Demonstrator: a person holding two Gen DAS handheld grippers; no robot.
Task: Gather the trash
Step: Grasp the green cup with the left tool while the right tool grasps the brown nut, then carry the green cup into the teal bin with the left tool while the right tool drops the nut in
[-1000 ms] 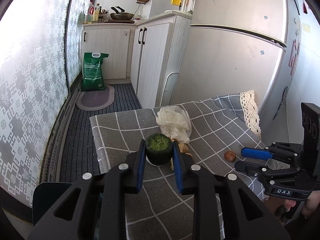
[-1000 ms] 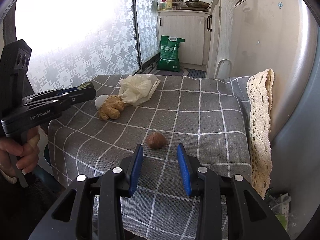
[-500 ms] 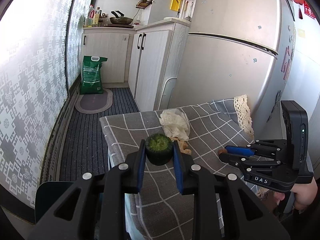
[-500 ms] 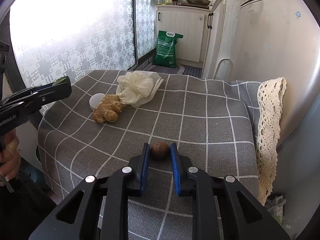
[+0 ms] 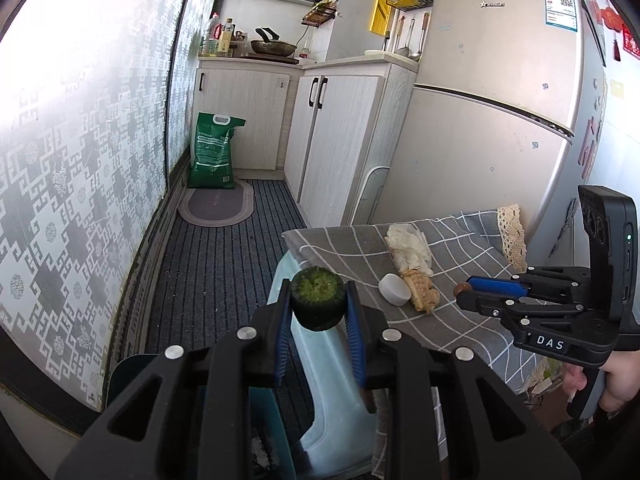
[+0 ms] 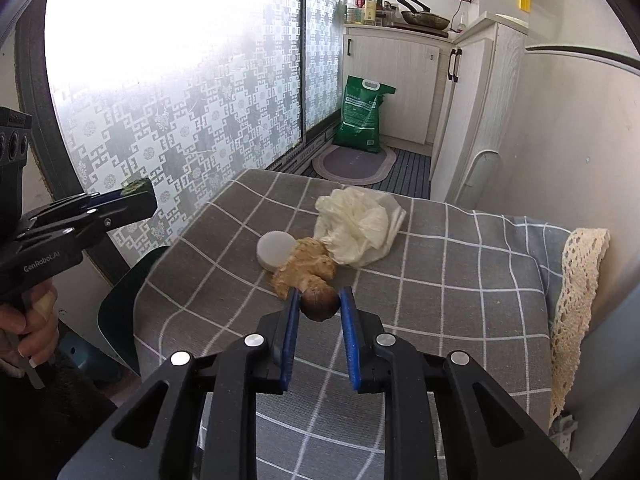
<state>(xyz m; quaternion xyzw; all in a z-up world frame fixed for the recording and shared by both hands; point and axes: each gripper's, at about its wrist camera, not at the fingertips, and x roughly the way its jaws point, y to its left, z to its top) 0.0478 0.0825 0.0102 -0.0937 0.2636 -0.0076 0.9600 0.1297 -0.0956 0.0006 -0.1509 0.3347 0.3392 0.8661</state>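
Note:
My left gripper (image 5: 318, 304) is shut on a dark green cucumber stub (image 5: 317, 302) and holds it off the table's left edge, above a pale blue bin (image 5: 320, 364). My right gripper (image 6: 319, 304) is shut on a small brown nut-like piece (image 6: 319, 303) and holds it just above the grey checked tablecloth (image 6: 440, 280). On the cloth lie a ginger piece (image 6: 306, 268), a white round cap (image 6: 275, 249) and a crumpled white plastic bag (image 6: 360, 226). The right gripper also shows in the left wrist view (image 5: 480, 290).
A fridge (image 5: 500, 120) stands behind the table, white cabinets (image 5: 340, 140) beyond it. A green sack (image 5: 213, 151) and an oval mat (image 5: 216, 204) lie on the striped floor. A patterned glass door (image 6: 200, 100) runs along the left. A lace trim (image 6: 576, 300) hangs off the table's right edge.
My left gripper carried the cucumber stub left off the table to above the bin. My right gripper closed on the brown piece and lifted it toward the ginger.

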